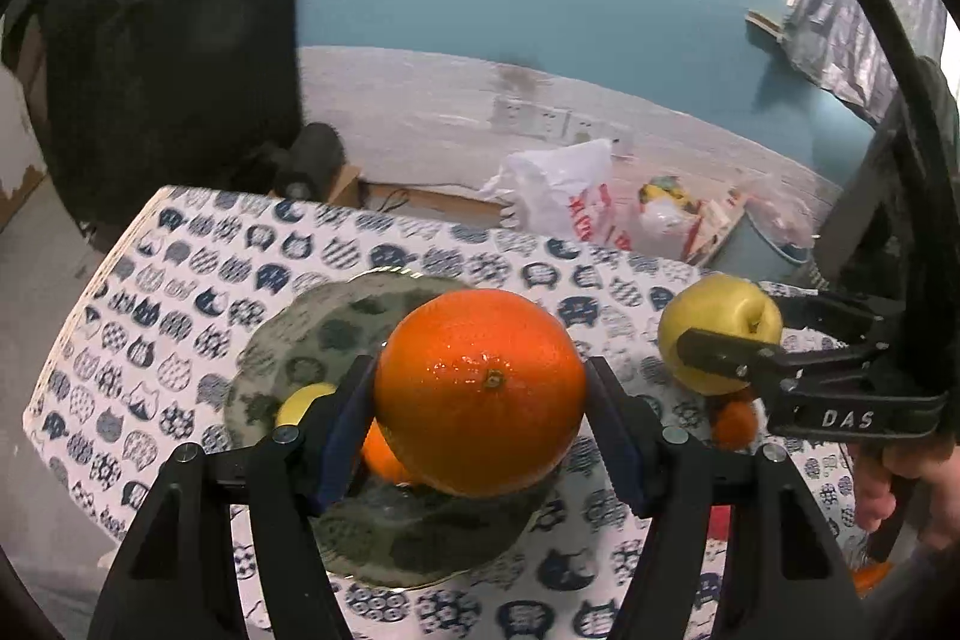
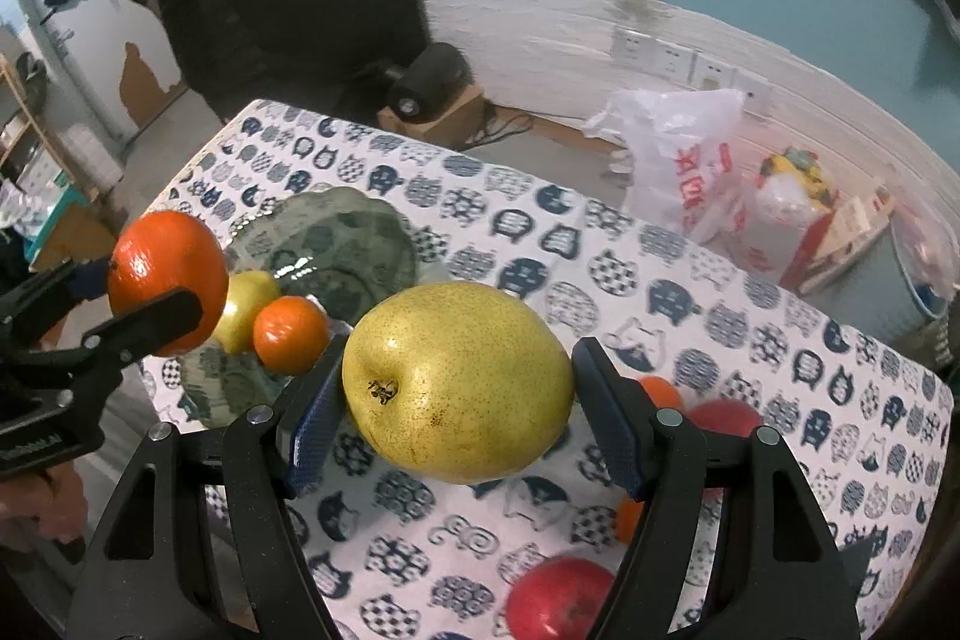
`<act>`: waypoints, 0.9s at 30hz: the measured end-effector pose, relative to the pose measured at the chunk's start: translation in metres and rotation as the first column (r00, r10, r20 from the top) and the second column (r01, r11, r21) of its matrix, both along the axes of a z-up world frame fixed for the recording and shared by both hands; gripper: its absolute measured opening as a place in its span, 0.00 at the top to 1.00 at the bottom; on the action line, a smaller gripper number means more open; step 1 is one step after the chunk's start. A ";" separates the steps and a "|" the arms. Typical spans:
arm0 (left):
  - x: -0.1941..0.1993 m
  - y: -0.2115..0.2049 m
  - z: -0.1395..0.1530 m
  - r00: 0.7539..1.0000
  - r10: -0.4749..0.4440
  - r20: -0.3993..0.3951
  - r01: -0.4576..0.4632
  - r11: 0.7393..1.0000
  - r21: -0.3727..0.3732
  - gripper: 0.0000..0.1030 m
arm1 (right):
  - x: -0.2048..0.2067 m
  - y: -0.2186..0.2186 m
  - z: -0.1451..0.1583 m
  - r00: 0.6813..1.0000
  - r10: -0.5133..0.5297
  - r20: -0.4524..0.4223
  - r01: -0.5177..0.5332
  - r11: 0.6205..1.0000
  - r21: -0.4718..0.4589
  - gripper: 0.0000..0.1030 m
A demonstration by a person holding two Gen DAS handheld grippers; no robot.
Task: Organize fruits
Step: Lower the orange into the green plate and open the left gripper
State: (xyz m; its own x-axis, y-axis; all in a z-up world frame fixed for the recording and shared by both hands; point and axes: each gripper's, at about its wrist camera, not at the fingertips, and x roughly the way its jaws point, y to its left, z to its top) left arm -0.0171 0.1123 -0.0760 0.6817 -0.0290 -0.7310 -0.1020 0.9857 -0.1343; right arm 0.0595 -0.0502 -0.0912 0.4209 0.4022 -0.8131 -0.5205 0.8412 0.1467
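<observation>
Above the cat-print desk (image 2: 690, 268), the left gripper (image 1: 480, 400) has its jaws clamped on a big orange (image 1: 480, 391) over the glass plate (image 1: 312, 334), which holds a small orange (image 2: 290, 335) and a yellow fruit (image 2: 246, 307). Beside it, the right gripper (image 2: 459, 400) squeezes a yellow pear (image 2: 459, 381).

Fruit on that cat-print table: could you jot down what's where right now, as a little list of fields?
Left gripper: shut on a large orange, held above the plate
Right gripper: shut on a yellow pear, held above the tablecloth
Glass plate: holds a small orange and a yellow fruit
Tablecloth: white with dark cat faces
Loose fruit on cloth: red apple, another red fruit, small orange pieces partly hidden
Behind the table: white plastic bag on the floor
</observation>
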 end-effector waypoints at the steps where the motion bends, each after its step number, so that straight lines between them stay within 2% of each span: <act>1: -0.001 0.005 -0.002 1.000 0.009 -0.005 -0.009 1.000 -0.002 0.32 | 0.000 0.005 0.000 1.000 0.007 -0.001 -0.007 1.000 0.000 0.29; 15: -0.010 0.048 -0.051 0.991 0.068 -0.112 -0.070 0.998 -0.011 0.32 | 0.003 0.072 -0.022 0.994 0.096 -0.054 -0.097 0.995 -0.019 0.29; 27: -0.007 0.063 -0.087 0.976 0.083 -0.201 -0.094 0.994 -0.048 0.32 | 0.009 0.097 -0.045 0.987 0.120 -0.107 -0.124 0.992 -0.034 0.29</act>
State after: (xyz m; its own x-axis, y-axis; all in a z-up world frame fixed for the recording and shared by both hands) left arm -0.0245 0.1748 -0.1626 0.5247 -0.0207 -0.8510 -0.2186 0.9629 -0.1583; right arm 0.0684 0.0467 -0.1358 0.2826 0.4118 -0.8664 -0.6035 0.7783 0.1731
